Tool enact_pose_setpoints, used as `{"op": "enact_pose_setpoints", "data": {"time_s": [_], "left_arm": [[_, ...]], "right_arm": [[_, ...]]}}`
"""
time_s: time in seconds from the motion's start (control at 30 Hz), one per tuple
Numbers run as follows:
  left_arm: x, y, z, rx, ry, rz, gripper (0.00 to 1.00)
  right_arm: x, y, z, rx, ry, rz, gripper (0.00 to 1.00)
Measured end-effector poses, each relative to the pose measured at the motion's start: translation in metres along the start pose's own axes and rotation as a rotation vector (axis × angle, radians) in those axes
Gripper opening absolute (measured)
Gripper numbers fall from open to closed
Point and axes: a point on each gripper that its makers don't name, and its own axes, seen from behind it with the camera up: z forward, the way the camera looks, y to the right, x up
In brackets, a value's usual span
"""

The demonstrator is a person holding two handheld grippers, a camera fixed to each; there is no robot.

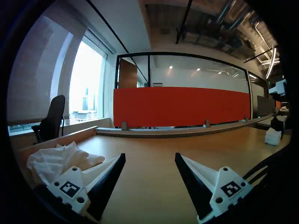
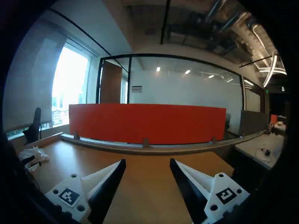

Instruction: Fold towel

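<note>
Wood-toned worktop (image 1: 149, 186) lies bare ahead of you, with open room up to the red partition (image 1: 179, 106) along its far edge. Your left gripper (image 1: 150, 154) is spread and empty. The crumpled white towel (image 1: 56, 160) sits just left of its left finger, near the worktop's left edge. Your right gripper (image 2: 147, 159) is also spread, holding nothing, well apart from the towel. A black chair (image 1: 52, 119) stands beyond that left edge, by the window (image 1: 86, 89).

No legible text: the wall sign (image 2: 136, 89) at 11 o'clock is too small; the right gripper (image 2: 147, 164) bears only patterned markers (image 2: 70, 196).
</note>
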Motion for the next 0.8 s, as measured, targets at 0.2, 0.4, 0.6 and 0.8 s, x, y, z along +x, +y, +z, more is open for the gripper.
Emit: {"op": "enact_pose_setpoints", "data": {"time_s": [0.2, 0.4, 0.6, 0.8], "left_arm": [[-0.001, 0.0, 0.0, 0.0, 0.0, -0.001, 0.98], [-0.002, 0.0, 0.0, 0.0, 0.001, 0.0, 0.98], [-0.004, 0.001, 0.001, 0.0, 0.001, -0.001, 0.98], [-0.005, 0.002, 0.001, 0.0, 0.002, -0.001, 0.98]], "right_arm": [[0.008, 0.012, -0.001, -0.02, 0.023, 0.006, 0.91], [0.011, 0.024, 0.003, -0.047, 0.044, 0.011, 0.91], [0.001, 0.035, 0.004, -0.052, 0.059, 0.049, 0.91], [-0.018, 0.048, 0.0, -0.055, 0.08, 0.072, 0.91]]}}
